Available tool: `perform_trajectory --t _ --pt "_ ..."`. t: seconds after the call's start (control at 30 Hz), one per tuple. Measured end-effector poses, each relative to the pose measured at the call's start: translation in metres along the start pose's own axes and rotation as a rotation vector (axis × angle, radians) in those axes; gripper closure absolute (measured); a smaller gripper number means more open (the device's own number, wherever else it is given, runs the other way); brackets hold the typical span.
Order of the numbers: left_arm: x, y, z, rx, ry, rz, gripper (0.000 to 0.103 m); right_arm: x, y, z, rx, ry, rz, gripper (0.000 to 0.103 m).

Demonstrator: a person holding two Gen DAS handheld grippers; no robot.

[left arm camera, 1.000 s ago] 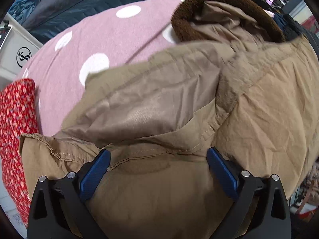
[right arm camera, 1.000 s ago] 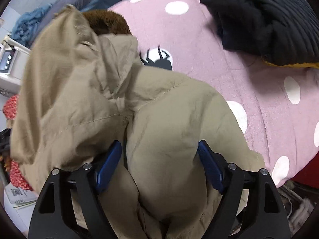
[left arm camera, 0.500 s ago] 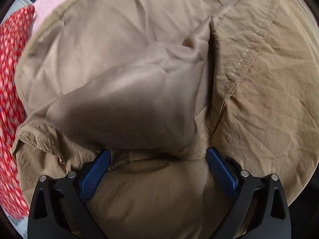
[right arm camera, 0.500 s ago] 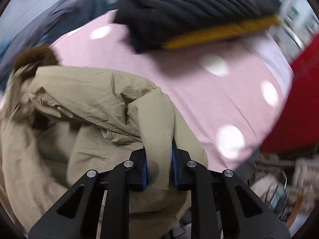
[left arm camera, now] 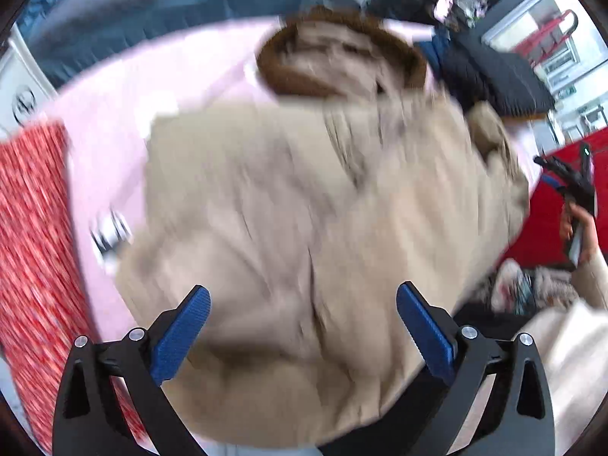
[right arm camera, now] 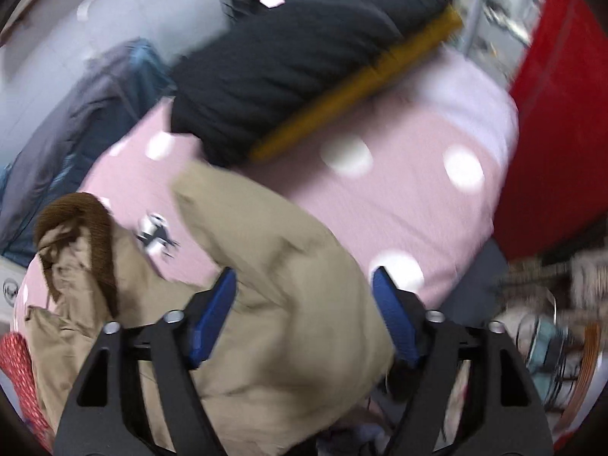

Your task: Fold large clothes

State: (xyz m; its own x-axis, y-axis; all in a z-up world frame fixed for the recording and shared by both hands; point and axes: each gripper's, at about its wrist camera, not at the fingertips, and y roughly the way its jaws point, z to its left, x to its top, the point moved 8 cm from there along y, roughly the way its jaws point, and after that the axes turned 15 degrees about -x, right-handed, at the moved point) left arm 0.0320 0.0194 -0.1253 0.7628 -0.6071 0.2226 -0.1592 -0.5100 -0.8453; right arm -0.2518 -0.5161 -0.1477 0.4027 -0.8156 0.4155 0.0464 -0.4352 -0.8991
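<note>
A big tan coat with a brown fuzzy hood lies in a soft heap on the pink bed cover with white dots. The hood rests at the far end of the bed, and the body of the coat bulges toward both cameras. Both views are blurry, so small folds are hard to make out.

The left tool is spread wide with nothing between its blue pads; the coat sits just under and in front of it. The right tool is also spread wide. A hump of tan cloth rises between its pads, but the pads do not seem to pinch it.

The coat looks only partly folded, so the job is likely somewhere in the middle. The step now seems to be picking a new spot to grab. To do it well, each tool should go for a firm edge, like a hem or a seam, not the puffy middle, which may slip out. Both tools should then lift and move together so the cloth stays flat.

A folded black knit piece with a yellow layer under it sits at the far side of the bed, and red patterned cloth lies at the left. The coat should stay apart from both.
</note>
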Motion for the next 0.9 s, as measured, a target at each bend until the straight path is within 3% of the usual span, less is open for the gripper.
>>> perform_trajectory --t 0.07,0.2,0.3,0.5,0.63,0.73,0.9 --pt "0.025 0.0 0.013 0.026 -0.02 -0.035 0.007 0.011 -0.011 0.043 0.062 -0.112 -0.038 0.017" --pt "0.085 0.019 0.035 0.121 -0.056 -0.09 0.007 0.012 -0.004 0.126 0.201 -0.234 0.022 0.017" --pt "0.125 0.04 0.052 0.101 -0.115 -0.113 0.007 0.007 0.014 0.184 0.28 -0.261 0.104 0.017" --pt "0.183 0.097 0.061 0.096 -0.18 -0.097 0.007 -0.003 0.056 0.249 0.431 -0.195 0.304 0.017" --pt "0.201 0.139 0.067 0.116 -0.208 -0.032 0.007 -0.012 0.074 0.291 0.458 -0.258 0.37 0.017" --pt "0.212 0.175 0.063 0.091 -0.203 0.026 0.007 -0.028 0.088 0.32 0.463 -0.351 0.412 0.017" --pt "0.209 0.24 0.059 0.079 -0.214 0.165 0.012 -0.052 0.116 0.339 0.34 -0.469 0.375 0.02"
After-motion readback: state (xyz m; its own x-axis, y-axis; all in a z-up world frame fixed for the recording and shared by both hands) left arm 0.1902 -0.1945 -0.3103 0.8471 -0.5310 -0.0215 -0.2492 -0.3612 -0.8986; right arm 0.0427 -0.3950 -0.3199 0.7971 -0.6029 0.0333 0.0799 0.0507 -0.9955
